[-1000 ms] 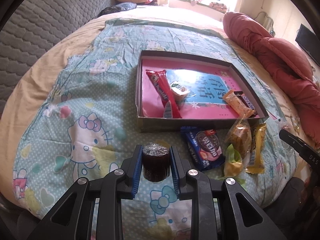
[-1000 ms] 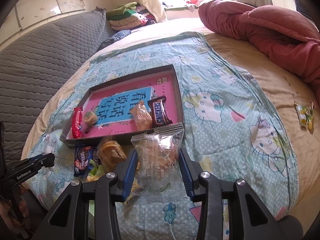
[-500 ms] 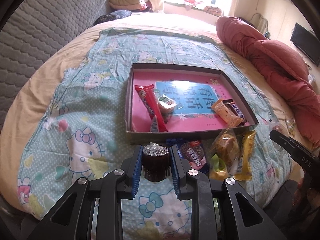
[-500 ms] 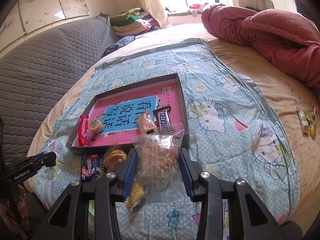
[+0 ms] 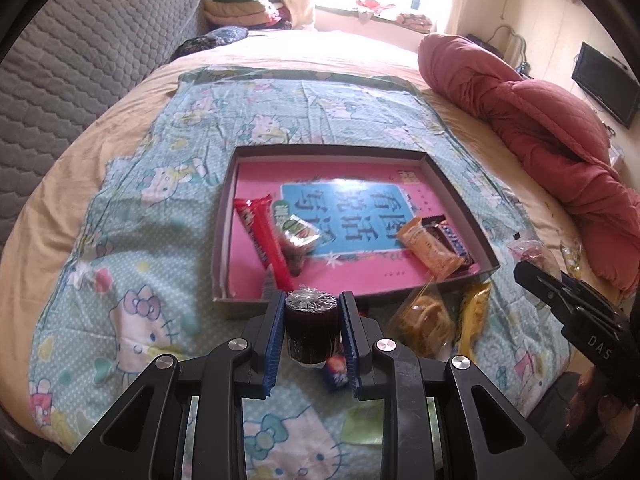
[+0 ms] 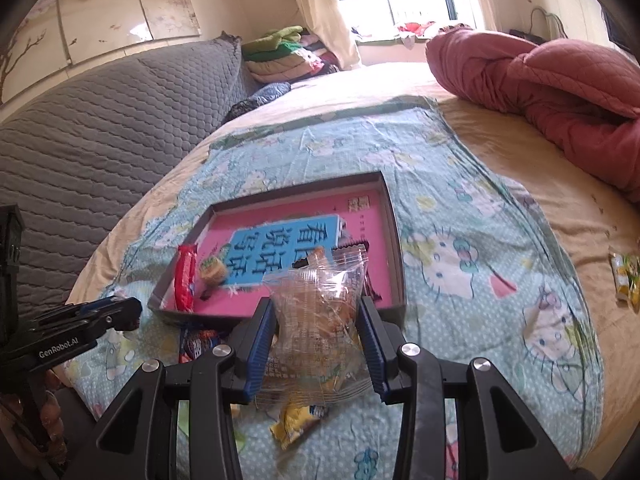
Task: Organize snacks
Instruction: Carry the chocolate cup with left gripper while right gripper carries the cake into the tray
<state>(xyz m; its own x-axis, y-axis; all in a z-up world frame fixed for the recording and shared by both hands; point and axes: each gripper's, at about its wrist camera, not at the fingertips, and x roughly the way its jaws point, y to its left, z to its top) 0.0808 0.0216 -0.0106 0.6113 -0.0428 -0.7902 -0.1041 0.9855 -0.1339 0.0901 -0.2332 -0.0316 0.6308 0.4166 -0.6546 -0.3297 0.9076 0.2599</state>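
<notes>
My left gripper [image 5: 310,312] is shut on a small dark jelly cup [image 5: 310,330] with a crinkled foil lid, held just before the near wall of the shallow box [image 5: 224,240]. The box has a pink and blue printed floor and holds a red bar [image 5: 264,244], a small green-labelled cup [image 5: 300,234], an orange packet [image 5: 430,248] and a brown chocolate bar [image 5: 452,238]. My right gripper [image 6: 318,316] is shut on a clear bag of pastry [image 6: 318,308], raised over the box's near right corner [image 6: 394,308].
On the cartoon-cat blanket [image 5: 120,280] in front of the box lie a clear pastry bag [image 5: 424,316], a yellow bar [image 5: 474,316] and a blue packet [image 5: 336,372]. A red quilt [image 5: 540,120] is piled at the right, a grey padded headboard [image 5: 60,60] at the left. A small yellow-green packet [image 6: 624,276] lies far right.
The left gripper has risen and moved toward the box with the jelly cup. The right gripper has tilted up a little with the pastry bag still in it.
</notes>
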